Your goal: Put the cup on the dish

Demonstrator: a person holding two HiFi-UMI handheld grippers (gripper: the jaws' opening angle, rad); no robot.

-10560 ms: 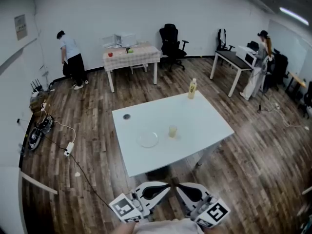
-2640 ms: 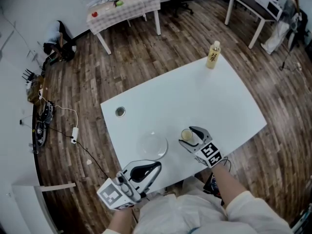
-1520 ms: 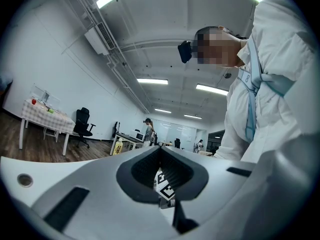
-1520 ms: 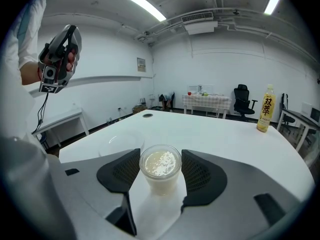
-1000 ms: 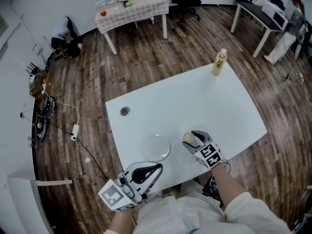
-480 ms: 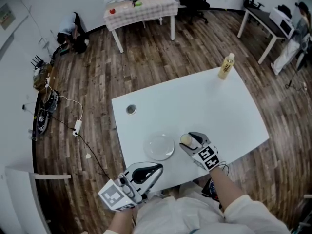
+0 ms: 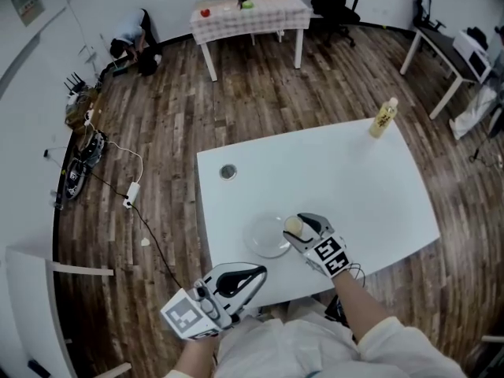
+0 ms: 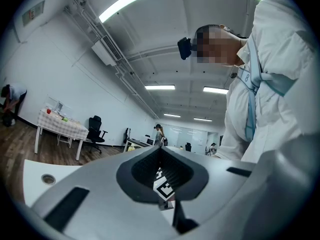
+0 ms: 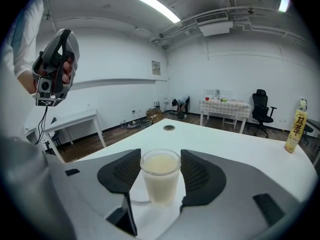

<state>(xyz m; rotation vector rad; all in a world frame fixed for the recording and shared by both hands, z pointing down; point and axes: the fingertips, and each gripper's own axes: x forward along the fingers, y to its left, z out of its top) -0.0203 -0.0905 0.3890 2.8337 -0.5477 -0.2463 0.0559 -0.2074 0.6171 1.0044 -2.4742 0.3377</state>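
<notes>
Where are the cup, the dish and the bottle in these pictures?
cup (image 9: 160, 184): right gripper view, on its side wall.
dish (image 7: 258, 239): head view, on its bare left part.
bottle (image 7: 383, 120): head view, on its body.

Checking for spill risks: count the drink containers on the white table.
2. The cup is gripped in the right gripper's jaws by the dish; the bottle stands at the table's far right corner. None seem hidden.
</notes>
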